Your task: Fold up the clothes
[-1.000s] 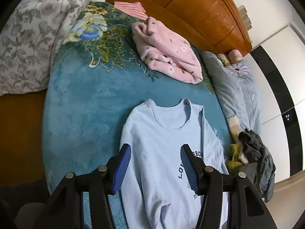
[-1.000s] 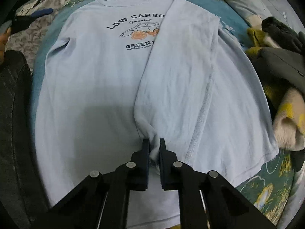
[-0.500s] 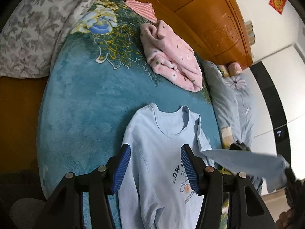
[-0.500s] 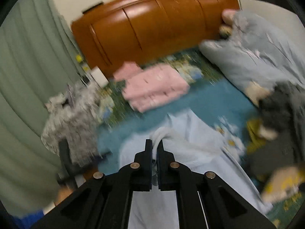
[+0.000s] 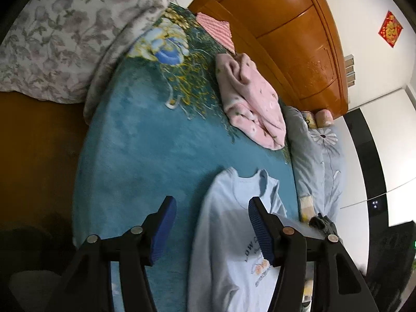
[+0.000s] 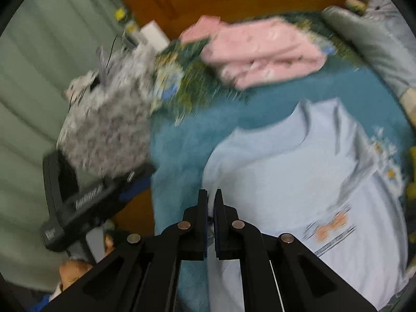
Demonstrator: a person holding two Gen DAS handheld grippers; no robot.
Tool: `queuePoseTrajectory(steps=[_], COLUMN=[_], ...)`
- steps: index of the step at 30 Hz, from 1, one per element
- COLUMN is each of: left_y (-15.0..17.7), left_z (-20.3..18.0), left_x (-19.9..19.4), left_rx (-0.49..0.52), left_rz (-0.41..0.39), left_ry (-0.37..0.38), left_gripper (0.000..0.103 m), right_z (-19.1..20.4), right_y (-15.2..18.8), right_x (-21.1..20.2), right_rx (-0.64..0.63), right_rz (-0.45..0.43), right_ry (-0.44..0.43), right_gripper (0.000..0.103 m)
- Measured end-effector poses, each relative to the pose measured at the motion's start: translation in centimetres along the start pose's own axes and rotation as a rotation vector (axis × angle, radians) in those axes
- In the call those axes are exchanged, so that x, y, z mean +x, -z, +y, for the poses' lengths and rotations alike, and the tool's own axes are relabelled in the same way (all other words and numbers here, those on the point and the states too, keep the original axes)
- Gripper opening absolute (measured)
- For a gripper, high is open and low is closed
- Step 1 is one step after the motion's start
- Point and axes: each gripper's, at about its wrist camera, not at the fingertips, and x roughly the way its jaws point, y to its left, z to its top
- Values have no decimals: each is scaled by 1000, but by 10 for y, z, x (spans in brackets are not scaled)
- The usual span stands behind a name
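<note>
Teal floral blanket (image 5: 145,140) covers the bed, with an orange wooden headboard (image 5: 293,49) at its far edge and a grey flowered quilt (image 5: 65,33) bunched at the left edge. Near the headboard lies a pink garment (image 5: 249,101). Spread flat toward the bed's near edge is the light blue shirt (image 5: 231,234), its lower part cut off. Left tool (image 5: 212,231) hangs wide open, holding nothing. Right tool (image 6: 211,208) is nearly closed; the blurred view hides whether it pinches cloth.

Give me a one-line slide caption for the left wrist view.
Open left gripper hovers over the light blue printed T-shirt on the teal floral blanket, pink fleece garment beyond.
</note>
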Motion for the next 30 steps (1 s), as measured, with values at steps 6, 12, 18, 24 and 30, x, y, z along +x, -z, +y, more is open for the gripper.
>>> queuePoseTrajectory(steps=[6, 12, 18, 24, 30], left_y=[-8, -5, 13, 23, 29], left_z=[21, 13, 2, -4, -8], left_x=[2, 11, 51, 59, 59], left_rx=[-31, 42, 100, 108, 95], left_rz=[61, 120, 302, 342, 344], left_ry=[-34, -47, -75, -86, -85], left_gripper=[63, 64, 64, 64, 64], right_z=[12, 16, -22, -52, -35], right_y=[-7, 1, 9, 98, 167], right_x=[65, 98, 54, 7, 26], right_rx=[-60, -183, -141, -135, -281], right_rz=[144, 166, 116, 285, 461], right_ry=[35, 80, 65, -63, -90], right_gripper=[3, 27, 46, 46, 42])
